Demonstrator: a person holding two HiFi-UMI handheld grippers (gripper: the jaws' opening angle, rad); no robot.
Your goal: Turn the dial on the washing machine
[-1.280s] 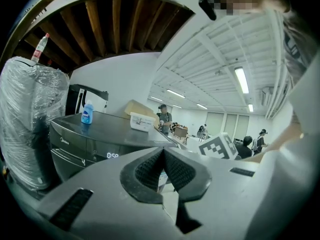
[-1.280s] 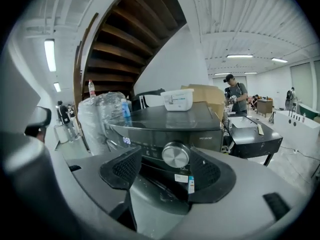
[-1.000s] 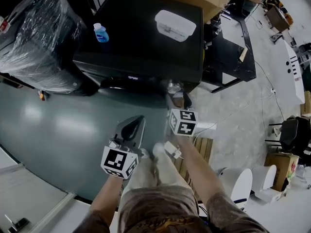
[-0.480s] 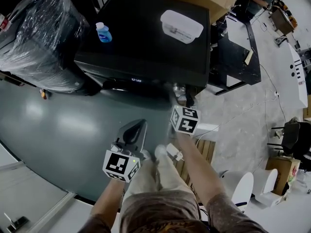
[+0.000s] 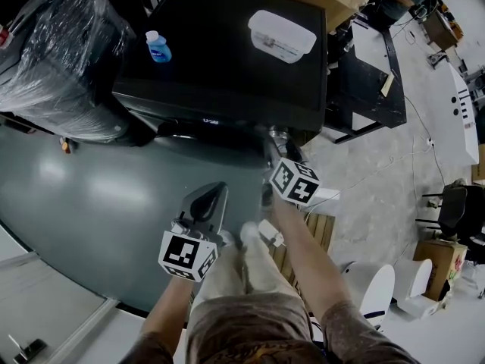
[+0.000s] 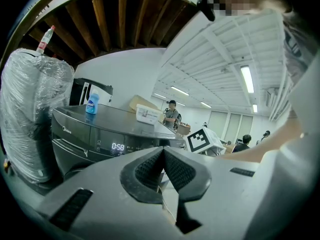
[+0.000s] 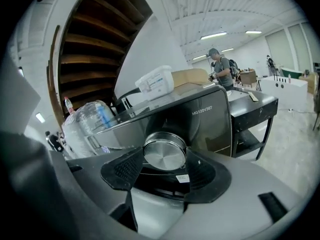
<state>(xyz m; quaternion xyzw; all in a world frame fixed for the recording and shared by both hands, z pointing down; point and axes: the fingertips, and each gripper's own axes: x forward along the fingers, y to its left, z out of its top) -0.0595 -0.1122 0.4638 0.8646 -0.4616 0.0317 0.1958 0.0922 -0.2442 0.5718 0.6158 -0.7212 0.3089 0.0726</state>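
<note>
Clasps the round brushed-metal dial [image 7: 164, 152] with the right gripper [image 7: 167, 160], one jaw pad against each side. Sits at the right end of the black washing machine's [image 5: 227, 67] front panel, right of the lit display [image 5: 210, 120]. Holds the left gripper [image 6: 163, 153] back from the machine, jaws clenched together, nothing between. Bears a small blue bottle [image 5: 158, 49] and a white plastic box [image 5: 281, 36] on top.
</note>
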